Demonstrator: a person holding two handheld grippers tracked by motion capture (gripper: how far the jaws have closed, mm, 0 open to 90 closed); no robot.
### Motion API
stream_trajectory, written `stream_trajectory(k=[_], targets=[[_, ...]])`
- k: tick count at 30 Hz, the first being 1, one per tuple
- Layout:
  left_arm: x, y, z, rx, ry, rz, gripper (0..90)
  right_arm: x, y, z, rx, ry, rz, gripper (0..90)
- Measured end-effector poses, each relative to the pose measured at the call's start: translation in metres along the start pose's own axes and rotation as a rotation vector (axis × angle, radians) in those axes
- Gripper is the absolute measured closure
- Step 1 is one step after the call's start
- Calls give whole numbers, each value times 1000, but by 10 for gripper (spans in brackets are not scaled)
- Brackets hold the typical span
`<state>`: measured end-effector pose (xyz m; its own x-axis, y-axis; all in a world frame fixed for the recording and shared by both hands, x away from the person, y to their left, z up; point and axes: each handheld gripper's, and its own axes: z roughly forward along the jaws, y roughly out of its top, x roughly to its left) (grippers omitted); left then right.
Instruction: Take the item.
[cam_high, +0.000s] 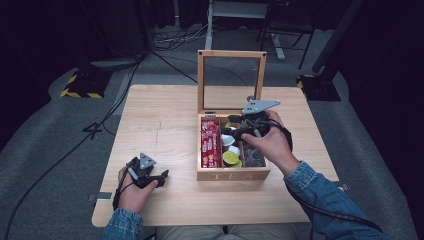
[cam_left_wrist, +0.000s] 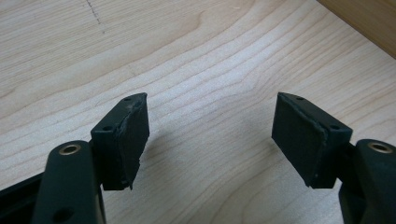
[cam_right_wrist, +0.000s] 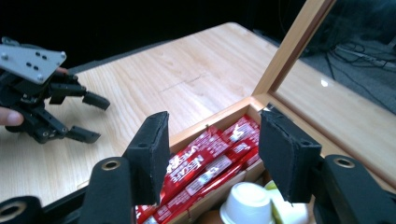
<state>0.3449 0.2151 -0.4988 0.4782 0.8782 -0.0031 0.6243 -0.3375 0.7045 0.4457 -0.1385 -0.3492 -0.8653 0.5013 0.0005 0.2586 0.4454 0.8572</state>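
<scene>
A wooden tea box (cam_high: 233, 176) stands open at the table's middle, its glass lid (cam_high: 231, 54) upright. Red sachets (cam_high: 210, 144) fill its left compartment, a white cup (cam_high: 228, 140) and a green-topped cup (cam_high: 231, 158) lie in the middle one, and dark packets sit at the right. My right gripper (cam_high: 225, 128) hovers over the box, pointing left. In the right gripper view it (cam_right_wrist: 215, 116) is open above the red sachets (cam_right_wrist: 210, 163) and the white cup (cam_right_wrist: 247, 203), holding nothing. My left gripper (cam_high: 163, 179) rests open on the table left of the box, with bare wood between its pads (cam_left_wrist: 135, 135).
The light wooden table (cam_high: 160, 115) has free room left of and behind the box. A corner of the box (cam_left_wrist: 369, 18) shows at the upper right of the left gripper view. Cables and dark stands lie on the grey floor (cam_high: 60, 145) around the table.
</scene>
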Motion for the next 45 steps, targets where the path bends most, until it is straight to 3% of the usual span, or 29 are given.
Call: stream_trajectory(k=[11, 14, 29, 35, 45], targets=[[2, -1, 5, 2, 11, -7, 243, 11, -11, 22, 68, 14, 10, 436], [3, -1, 5, 4, 5, -27, 239, 12, -14, 27, 89, 15, 11, 436], [3, -1, 5, 6, 3, -26, 233, 25, -33, 65, 243, 18, 29, 436], [3, -1, 5, 6, 3, -26, 233, 30, -35, 75, 287, 9, 70, 439], [3, -1, 5, 6, 3, -26, 233, 36, -39, 89, 344, -32, 54, 431]])
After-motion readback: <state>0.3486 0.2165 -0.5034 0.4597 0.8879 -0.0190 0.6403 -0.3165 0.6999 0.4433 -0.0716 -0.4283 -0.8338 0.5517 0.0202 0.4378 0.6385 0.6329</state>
